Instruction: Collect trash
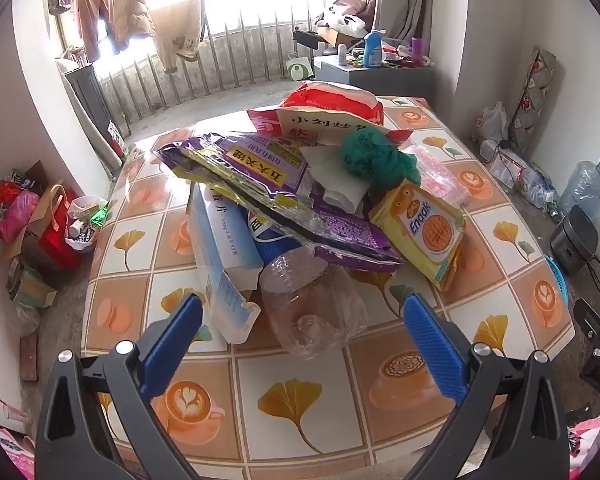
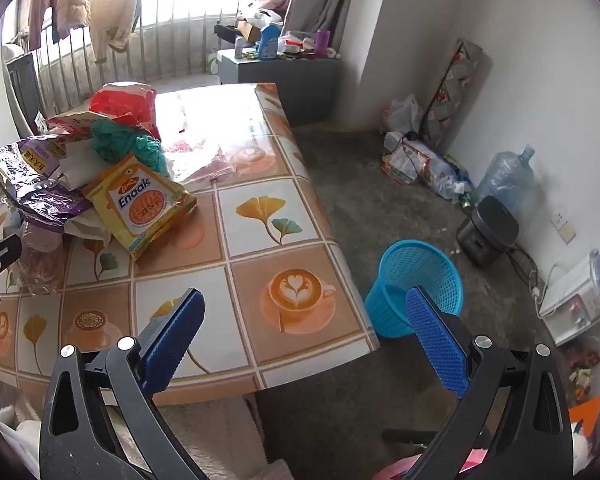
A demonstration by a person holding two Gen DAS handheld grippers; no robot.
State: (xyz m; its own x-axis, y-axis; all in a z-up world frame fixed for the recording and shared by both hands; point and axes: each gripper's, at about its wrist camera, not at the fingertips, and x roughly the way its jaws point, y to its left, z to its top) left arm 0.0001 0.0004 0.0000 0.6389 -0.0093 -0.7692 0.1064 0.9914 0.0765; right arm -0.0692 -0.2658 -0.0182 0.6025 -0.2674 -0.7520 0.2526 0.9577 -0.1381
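Observation:
A heap of trash lies on the tiled table (image 1: 300, 400): a crushed clear plastic bottle (image 1: 312, 304), a white and blue box (image 1: 224, 240), a purple snack bag (image 1: 276, 192), a yellow Enaak packet (image 1: 424, 232), a green mesh wad (image 1: 376, 160) and a red bag (image 1: 332, 100). My left gripper (image 1: 302, 320) is open, its blue fingers on either side of the bottle's near end, apart from it. My right gripper (image 2: 304, 316) is open and empty over the table's near right corner (image 2: 340, 344). A blue mesh waste basket (image 2: 416, 284) stands on the floor beside that corner. The Enaak packet (image 2: 144, 204) shows at the left.
A grey cabinet (image 1: 380, 72) with bottles stands behind the table by the railing. Bags and boxes (image 1: 40, 220) lie on the floor at the left. A water jug (image 2: 504, 176), a black cooker (image 2: 488, 228) and loose litter sit along the right wall.

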